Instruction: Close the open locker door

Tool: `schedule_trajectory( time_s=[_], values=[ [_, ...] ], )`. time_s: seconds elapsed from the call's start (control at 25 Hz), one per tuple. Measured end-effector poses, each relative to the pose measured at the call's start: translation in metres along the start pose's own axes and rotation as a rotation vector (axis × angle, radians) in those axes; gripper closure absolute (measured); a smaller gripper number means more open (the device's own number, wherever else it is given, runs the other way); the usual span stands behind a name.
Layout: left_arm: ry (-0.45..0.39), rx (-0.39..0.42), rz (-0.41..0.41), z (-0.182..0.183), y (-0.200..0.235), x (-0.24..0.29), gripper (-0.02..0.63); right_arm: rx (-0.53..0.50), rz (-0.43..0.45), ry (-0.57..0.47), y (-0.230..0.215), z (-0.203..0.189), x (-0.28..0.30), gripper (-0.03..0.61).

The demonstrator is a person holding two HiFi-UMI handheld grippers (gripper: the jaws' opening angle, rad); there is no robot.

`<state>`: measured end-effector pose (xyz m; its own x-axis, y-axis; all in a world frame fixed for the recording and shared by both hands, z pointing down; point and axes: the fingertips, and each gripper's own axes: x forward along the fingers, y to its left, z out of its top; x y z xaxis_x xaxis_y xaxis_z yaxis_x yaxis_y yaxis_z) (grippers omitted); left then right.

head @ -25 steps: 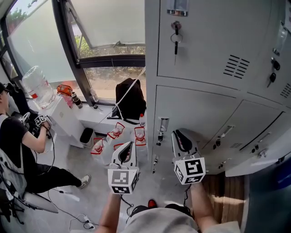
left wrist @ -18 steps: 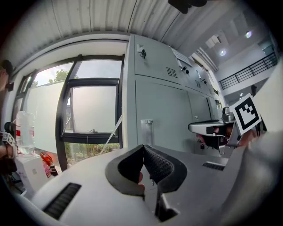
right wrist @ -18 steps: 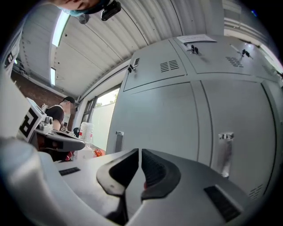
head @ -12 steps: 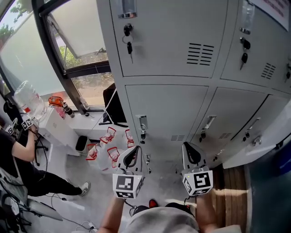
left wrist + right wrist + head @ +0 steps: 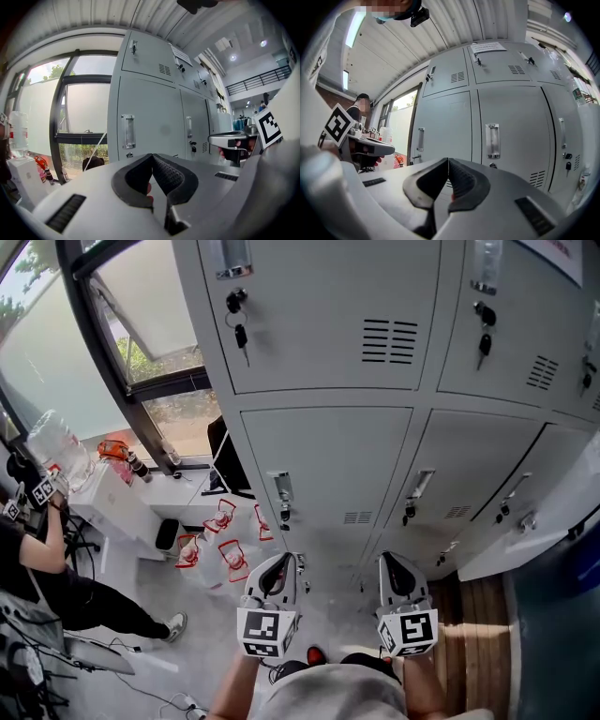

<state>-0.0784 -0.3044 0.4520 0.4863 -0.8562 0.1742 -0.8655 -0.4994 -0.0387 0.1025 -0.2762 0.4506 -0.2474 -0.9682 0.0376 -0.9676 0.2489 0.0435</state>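
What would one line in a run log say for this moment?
left hand-held gripper: shut, empty | right hand-held gripper: shut, empty | both: facing lockers, touching nothing

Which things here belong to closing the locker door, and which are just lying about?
Job: pale grey metal locker door ajar at far right; left gripper and right gripper, fingers together, both empty.

Lying about: clear plastic bottles with red labels on the floor; black backpack by the window; big clear water jug; keys hanging in an upper lock.
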Motion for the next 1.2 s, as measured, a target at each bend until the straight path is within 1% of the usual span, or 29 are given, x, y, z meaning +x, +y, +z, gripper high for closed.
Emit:
schedule_trajectory(
  time_s=[0.28, 0.4, 1.2],
  values=[
    [0.031, -0.004, 0.003, -0.014, -0.007, -0.007, 0.592, 0.009, 0.017, 0.032, 0.003, -0.013, -0.007, 0.558],
    [0.029, 0.001, 0.002, -0.013, -0.008, -0.008, 0.592, 0.020, 0.022, 0.032, 0.004, -0.012, -0.007, 0.558],
    [0.019, 0.003, 0.001, -0.008, -0.008, -0.008, 0.592, 0.009, 0.024, 0.024, 0.005, -0.009, -0.004, 0.558]
  ],
)
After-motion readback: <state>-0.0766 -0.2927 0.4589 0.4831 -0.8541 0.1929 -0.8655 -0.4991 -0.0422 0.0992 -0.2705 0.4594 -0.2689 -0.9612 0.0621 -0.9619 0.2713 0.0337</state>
